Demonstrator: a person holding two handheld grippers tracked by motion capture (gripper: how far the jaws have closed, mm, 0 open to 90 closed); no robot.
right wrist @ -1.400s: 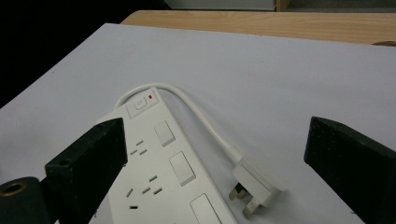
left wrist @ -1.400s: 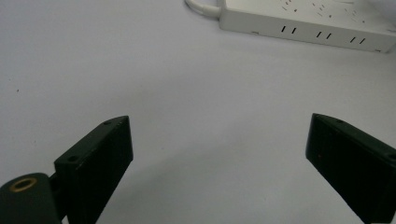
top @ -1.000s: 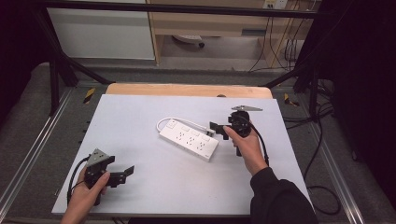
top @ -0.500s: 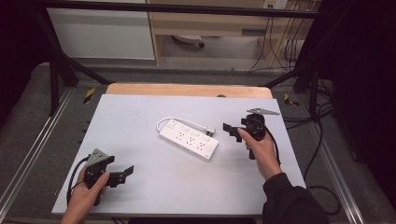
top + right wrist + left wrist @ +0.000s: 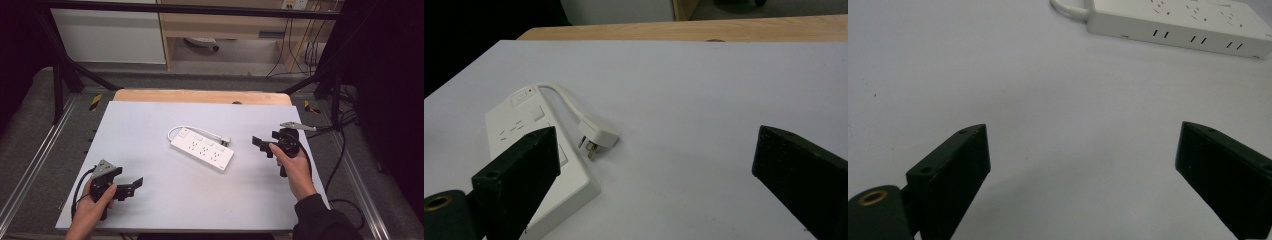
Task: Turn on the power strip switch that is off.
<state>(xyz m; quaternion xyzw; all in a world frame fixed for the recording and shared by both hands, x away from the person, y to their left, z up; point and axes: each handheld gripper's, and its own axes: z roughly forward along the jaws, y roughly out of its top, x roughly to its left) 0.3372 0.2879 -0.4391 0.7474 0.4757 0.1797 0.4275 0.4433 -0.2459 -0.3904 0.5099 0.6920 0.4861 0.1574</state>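
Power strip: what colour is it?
White, cord and plug included: the power strip shows best in the right gripper view.

The right gripper (image 5: 263, 145) has drawn back rightward from the power strip (image 5: 202, 149), from just beside its right end to well apart near the table's (image 5: 150, 120) right edge, its jaws spread wide.
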